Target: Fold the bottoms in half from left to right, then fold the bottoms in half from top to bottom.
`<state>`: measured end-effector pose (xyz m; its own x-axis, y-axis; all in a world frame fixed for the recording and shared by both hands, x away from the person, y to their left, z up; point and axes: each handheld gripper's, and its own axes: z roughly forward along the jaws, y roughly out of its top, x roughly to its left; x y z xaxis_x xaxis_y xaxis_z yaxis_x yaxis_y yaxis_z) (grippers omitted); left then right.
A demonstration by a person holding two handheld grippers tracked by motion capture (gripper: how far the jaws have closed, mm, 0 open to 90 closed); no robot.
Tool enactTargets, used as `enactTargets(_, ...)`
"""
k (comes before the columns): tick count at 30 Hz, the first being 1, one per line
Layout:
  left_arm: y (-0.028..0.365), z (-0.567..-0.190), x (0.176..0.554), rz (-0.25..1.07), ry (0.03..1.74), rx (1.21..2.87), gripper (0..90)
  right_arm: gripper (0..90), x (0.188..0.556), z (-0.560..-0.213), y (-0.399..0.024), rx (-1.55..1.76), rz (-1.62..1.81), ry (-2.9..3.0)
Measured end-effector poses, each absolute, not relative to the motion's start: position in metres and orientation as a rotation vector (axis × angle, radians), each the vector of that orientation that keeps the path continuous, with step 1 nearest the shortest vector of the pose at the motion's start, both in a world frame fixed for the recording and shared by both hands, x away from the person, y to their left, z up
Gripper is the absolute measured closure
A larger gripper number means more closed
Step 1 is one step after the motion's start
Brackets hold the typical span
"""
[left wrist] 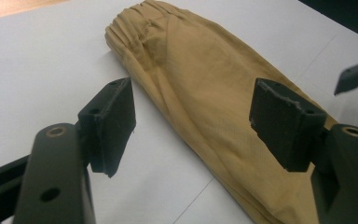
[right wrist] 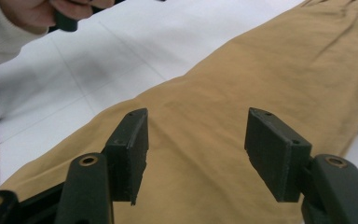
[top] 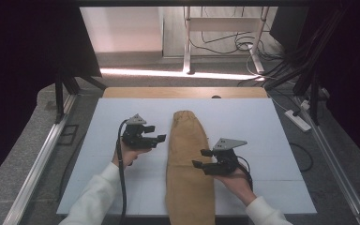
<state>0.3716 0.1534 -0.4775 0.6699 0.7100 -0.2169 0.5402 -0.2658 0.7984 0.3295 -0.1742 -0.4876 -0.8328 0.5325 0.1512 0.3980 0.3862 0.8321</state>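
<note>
Tan folded trousers (top: 189,164) lying centre frame on white tabletop (top: 103,178), waistband toward top. My left gripper (top: 158,138) agape beside cloth, right gripper (top: 198,164) agape above it. Risk, I reckon: pinching top layer only, fold slipping apart.

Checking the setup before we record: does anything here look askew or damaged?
Nothing is damaged. The tan trousers, folded lengthwise on the white board, overhang its near edge. Both the left claw and right claw are open, holding nothing.

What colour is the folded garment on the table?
Mustard tan garment, plain, clearest in the left gripper view.
</note>
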Motion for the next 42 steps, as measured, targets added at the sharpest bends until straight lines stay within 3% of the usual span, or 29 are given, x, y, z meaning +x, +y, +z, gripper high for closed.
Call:
enactTargets(10, 0.152, -0.479, 0.373, 0.222, 0.973, 1.948, 30.5, 36.8, 0.341, -0.487, -0.185, 0.872, 1.407, 2.468)
enactTargets(42, 0.146, -0.485, 0.379, 0.199, 0.975, 1.978, 30.0, 36.9, 0.36, -0.5, -0.186, 0.936, 1.337, 2.47)
